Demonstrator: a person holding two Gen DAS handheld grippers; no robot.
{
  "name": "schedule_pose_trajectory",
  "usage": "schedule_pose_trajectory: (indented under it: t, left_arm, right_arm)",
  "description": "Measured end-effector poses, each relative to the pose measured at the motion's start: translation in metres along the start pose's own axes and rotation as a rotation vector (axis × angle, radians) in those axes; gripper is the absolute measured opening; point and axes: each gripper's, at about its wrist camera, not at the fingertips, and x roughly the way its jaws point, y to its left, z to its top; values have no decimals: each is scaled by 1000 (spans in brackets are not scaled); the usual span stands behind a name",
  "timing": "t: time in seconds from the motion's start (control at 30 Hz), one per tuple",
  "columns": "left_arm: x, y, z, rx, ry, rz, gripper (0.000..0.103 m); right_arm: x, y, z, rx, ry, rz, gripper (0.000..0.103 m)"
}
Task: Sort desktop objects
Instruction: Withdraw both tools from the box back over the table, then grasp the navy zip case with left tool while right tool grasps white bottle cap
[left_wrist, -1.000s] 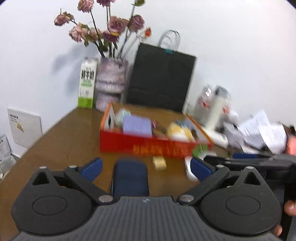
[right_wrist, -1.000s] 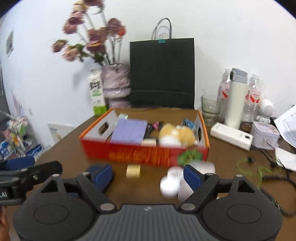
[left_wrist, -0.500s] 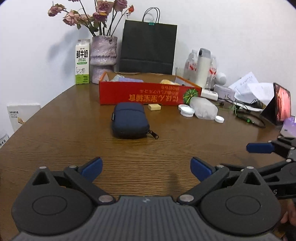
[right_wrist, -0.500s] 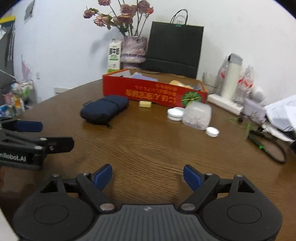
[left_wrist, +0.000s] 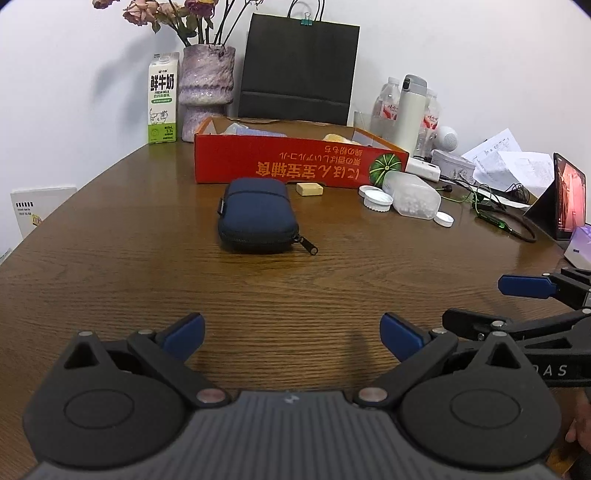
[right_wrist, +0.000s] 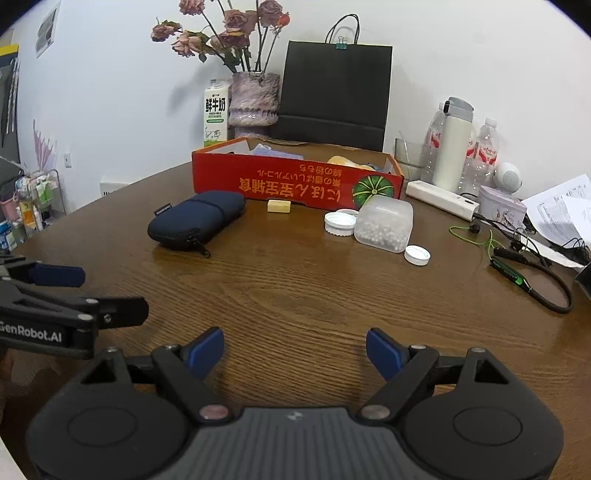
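A red cardboard box (left_wrist: 295, 168) (right_wrist: 295, 184) stands at the back of the brown table with several things inside. In front of it lie a dark blue zip pouch (left_wrist: 256, 219) (right_wrist: 195, 219), a small yellow block (left_wrist: 309, 189) (right_wrist: 279, 205), a clear tub of white beads (left_wrist: 415, 199) (right_wrist: 386, 223) on its side, and two white lids (left_wrist: 376, 197) (right_wrist: 417, 254). My left gripper (left_wrist: 291, 334) is open and empty, low over the near table edge. My right gripper (right_wrist: 295, 349) is open and empty too, beside it on the right.
A milk carton (left_wrist: 162, 103), a vase of dried roses (left_wrist: 208, 85) and a black paper bag (left_wrist: 297, 70) line the back wall. Bottles and a white flask (right_wrist: 452, 147), a power strip (right_wrist: 441, 199), cables (right_wrist: 517, 258), papers (left_wrist: 502, 162) and a tablet (left_wrist: 567, 203) crowd the right side.
Both grippers pulled back and down from just before the red box to the near edge of the table within the first half second, then stayed still. Both remained open.
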Motion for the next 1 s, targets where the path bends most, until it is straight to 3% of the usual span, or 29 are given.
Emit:
schedule_pose_trajectory:
  t: [0.27, 0.43, 0.5, 0.63, 0.7, 0.8, 0.83, 0.93, 1.0]
  left_arm:
    - [-4, 1, 4, 5, -41, 20, 103]
    - [10, 9, 29, 10, -86, 43, 103]
    - [25, 10, 47, 5, -90, 26, 103]
    - [72, 11, 84, -37, -44, -14, 102]
    - [98, 9, 96, -30, -17, 24, 100]
    - [124, 8, 102, -7, 33, 70, 90]
    - [127, 9, 102, -13, 40, 73, 86]
    - [130, 14, 102, -6, 33, 81, 67]
    - [126, 17, 102, -21, 27, 73, 63]
  right_arm:
    - [0, -10, 5, 36, -10, 26, 82]
    - [7, -28, 30, -9, -66, -92, 82]
    - [25, -42, 43, -18, -51, -133, 80]
    - [78, -71, 67, -4, 5, -181, 65]
    - [103, -86, 74, 20, 49, -189, 62]
    - [129, -104, 78, 70, 99, -168, 46]
    - [134, -109, 79, 83, 106, -161, 46]
    - [137, -115, 78, 103, 93, -120, 32]
    - [136, -114, 77, 107, 89, -105, 27]
